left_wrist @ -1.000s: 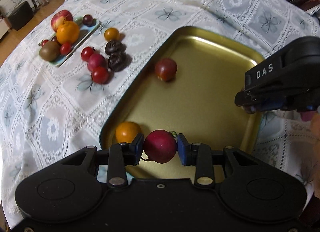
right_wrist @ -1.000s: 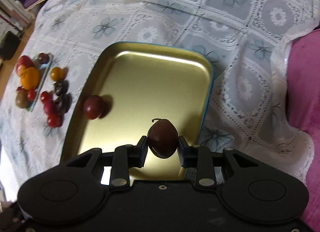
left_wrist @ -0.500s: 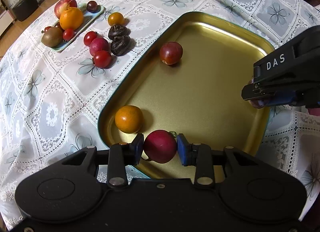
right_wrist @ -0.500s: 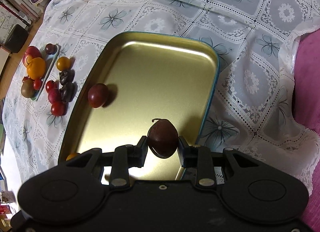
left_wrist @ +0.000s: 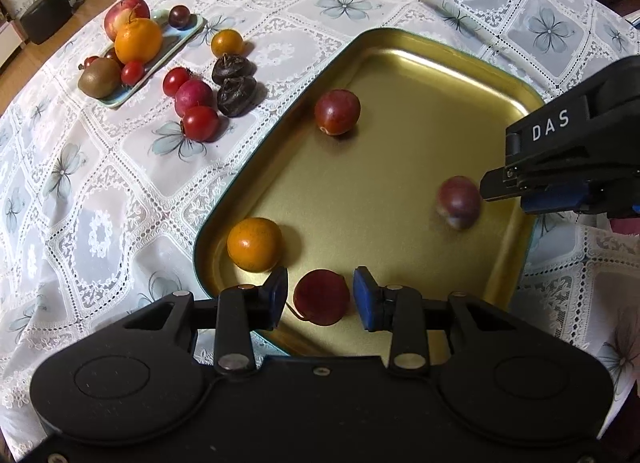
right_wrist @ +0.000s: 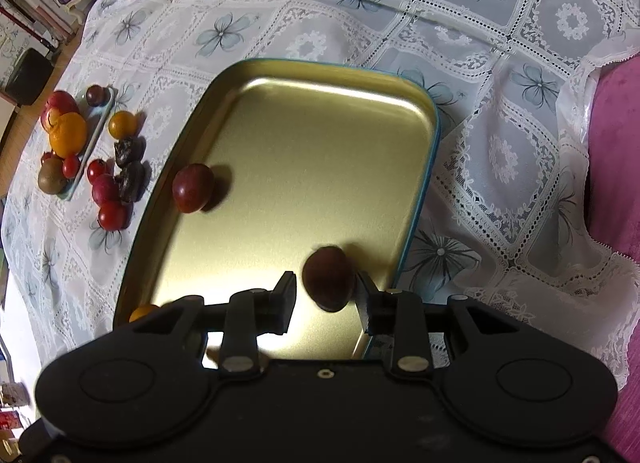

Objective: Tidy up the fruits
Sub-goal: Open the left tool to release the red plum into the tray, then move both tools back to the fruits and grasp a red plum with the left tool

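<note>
A gold tray (left_wrist: 400,63) (right_wrist: 320,75) lies on the lace tablecloth. In it are a dark red plum (left_wrist: 337,111) (right_wrist: 193,188) and an orange (left_wrist: 254,244) (right_wrist: 143,311). My left gripper (left_wrist: 321,298) is open, with a red fruit (left_wrist: 321,296) loose between its blue pads over the tray's near edge. My right gripper (right_wrist: 326,296) is open, and a dark plum (right_wrist: 329,277) sits blurred between its fingers; it also shows in the left wrist view (left_wrist: 458,201), off the right gripper's tip (left_wrist: 520,183).
A small pale dish (left_wrist: 176,39) (right_wrist: 105,111) at the far left holds an apple, an orange, a kiwi and small fruits. Loose fruits (left_wrist: 200,95) (right_wrist: 116,183) lie between dish and tray. A magenta cushion (right_wrist: 616,167) lies right.
Both grippers have opened. The red fruit and the dark plum are no longer clamped; the plum is blurred and dropping onto the tray. The left gripper has moved closer over the tray.
</note>
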Motion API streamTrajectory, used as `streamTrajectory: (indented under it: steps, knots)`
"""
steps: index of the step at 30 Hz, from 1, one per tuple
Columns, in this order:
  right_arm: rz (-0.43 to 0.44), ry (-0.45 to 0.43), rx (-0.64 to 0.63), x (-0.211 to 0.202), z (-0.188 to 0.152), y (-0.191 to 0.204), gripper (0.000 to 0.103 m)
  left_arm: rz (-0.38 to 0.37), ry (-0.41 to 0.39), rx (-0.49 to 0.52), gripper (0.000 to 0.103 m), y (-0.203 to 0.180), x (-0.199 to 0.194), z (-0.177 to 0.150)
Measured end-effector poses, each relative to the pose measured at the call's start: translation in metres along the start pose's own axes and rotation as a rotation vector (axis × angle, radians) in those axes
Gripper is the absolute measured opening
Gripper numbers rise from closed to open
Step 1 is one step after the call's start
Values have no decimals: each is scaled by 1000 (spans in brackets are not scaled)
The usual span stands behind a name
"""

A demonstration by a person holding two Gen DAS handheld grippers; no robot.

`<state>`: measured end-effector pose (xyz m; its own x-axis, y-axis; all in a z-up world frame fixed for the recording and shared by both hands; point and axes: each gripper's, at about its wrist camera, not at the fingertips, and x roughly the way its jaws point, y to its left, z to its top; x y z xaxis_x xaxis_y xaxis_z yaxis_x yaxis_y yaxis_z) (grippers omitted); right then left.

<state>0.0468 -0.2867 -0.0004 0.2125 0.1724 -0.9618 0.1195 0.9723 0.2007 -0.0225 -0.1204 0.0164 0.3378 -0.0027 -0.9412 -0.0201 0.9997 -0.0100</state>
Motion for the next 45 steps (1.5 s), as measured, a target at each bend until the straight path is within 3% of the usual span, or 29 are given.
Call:
streamTrajectory:
  steps: [26,45]
  knots:
    - [1,2,-15,-1,-2,3,33,16,7,-7,45,18,-4,0]
    - [-21,42,-62,11,4,33,35,74,-21,-95,45,118,4,48]
